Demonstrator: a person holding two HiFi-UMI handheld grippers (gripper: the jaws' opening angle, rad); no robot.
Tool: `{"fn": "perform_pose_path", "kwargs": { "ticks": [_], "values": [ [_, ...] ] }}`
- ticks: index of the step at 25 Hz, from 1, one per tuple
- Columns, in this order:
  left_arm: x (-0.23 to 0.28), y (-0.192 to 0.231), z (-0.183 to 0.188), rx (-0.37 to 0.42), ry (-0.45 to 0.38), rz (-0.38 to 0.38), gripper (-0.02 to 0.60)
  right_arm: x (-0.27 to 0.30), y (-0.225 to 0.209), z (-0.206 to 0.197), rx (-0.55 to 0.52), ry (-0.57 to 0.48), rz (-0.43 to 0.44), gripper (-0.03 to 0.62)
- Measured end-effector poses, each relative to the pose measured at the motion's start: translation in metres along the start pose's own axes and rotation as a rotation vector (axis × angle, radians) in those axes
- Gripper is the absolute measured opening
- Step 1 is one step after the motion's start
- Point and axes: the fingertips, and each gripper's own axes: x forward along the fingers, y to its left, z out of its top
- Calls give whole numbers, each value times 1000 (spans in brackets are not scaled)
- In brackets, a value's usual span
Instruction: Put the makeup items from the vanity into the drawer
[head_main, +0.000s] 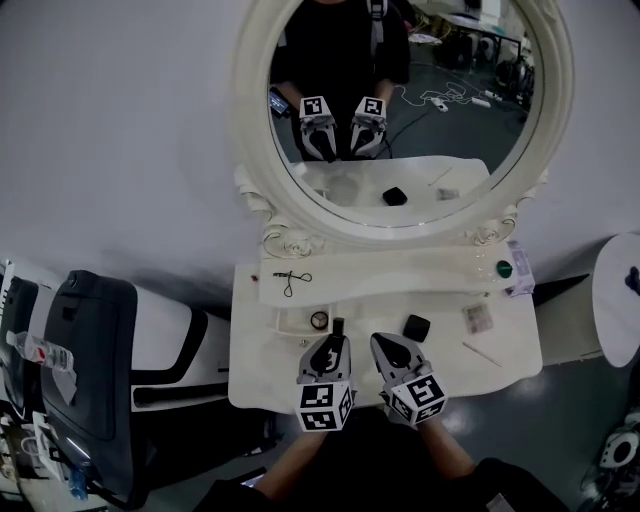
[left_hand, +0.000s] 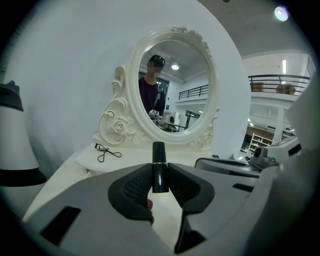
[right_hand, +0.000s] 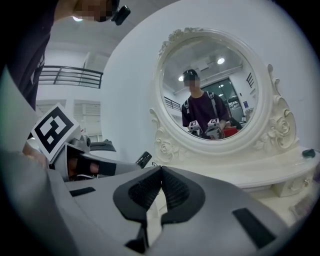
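Note:
A black lipstick tube (head_main: 338, 327) with a gold band stands upright between the jaws of my left gripper (head_main: 333, 347), which is shut on it; in the left gripper view the lipstick tube (left_hand: 159, 170) sits at the jaw tips. My right gripper (head_main: 388, 347) is beside it, shut and empty, with its pads (right_hand: 170, 187) meeting. On the white vanity (head_main: 260, 385) lie an eyelash curler (head_main: 292, 281), a small round item (head_main: 319, 320), a black compact (head_main: 416, 326), a small packet (head_main: 478, 317) and a thin stick (head_main: 482, 352).
An oval mirror (head_main: 400, 110) in an ornate white frame stands at the back of the vanity. A green-topped item (head_main: 504, 268) sits at the far right corner. A dark seat (head_main: 95, 350) stands to the left, and a round white table (head_main: 620, 300) to the right.

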Motion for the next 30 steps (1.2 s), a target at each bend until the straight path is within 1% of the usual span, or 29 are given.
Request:
{"fn": "perform_pose_path", "kwargs": {
  "ticks": [9, 14, 18, 21, 30],
  "values": [
    [-22, 56, -3, -61, -16, 150, 106, 43, 34, -4, -19, 25, 144, 23],
    [-28, 77, -6, -84, -11, 202, 104, 58, 47, -7, -22, 39, 190, 23],
    [-23, 87, -11, -87, 8, 216, 106, 68, 51, -12, -20, 55, 202, 23],
    [-15, 92, -17, -86, 37, 217, 104, 76, 49, -15, -19, 66, 203, 23],
    [21, 106, -47, -73, 198, 188, 106, 100, 38, -30, 1, 104, 182, 23]
  ]
}}
